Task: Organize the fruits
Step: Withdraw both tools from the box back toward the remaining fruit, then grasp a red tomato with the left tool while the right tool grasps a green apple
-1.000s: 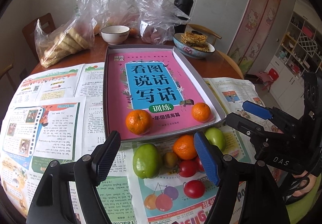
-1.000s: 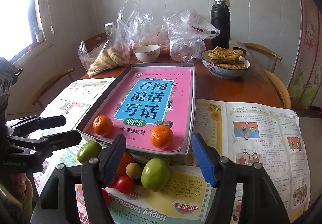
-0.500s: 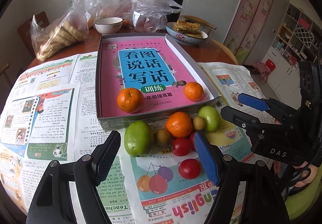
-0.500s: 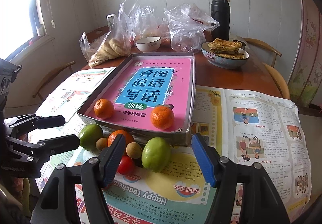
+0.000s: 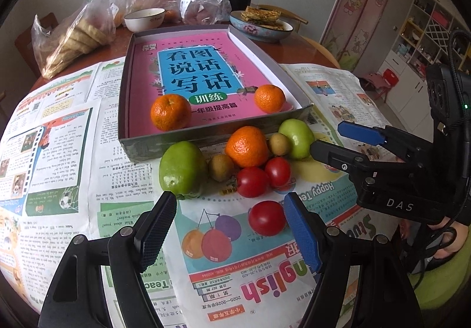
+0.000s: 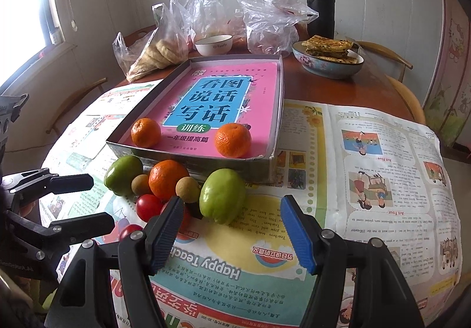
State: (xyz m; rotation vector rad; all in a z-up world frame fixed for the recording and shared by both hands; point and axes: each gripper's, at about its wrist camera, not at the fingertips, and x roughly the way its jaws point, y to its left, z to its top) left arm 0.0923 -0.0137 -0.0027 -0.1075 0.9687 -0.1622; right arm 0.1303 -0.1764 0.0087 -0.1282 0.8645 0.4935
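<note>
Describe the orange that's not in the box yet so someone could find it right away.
Find the shallow grey box holding a pink book. Against its near wall, fruit is heaped on the newspaper. The loose orange sits mid-heap, the only orange fruit outside the box, between two green fruits.

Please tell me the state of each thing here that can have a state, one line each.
Left claw: open, empty.
Right claw: open, empty.
Tray: holds two oranges.
Black flask: upright, capped.
White bowl: upright.
Loose fruit pile: outside the tray.
</note>
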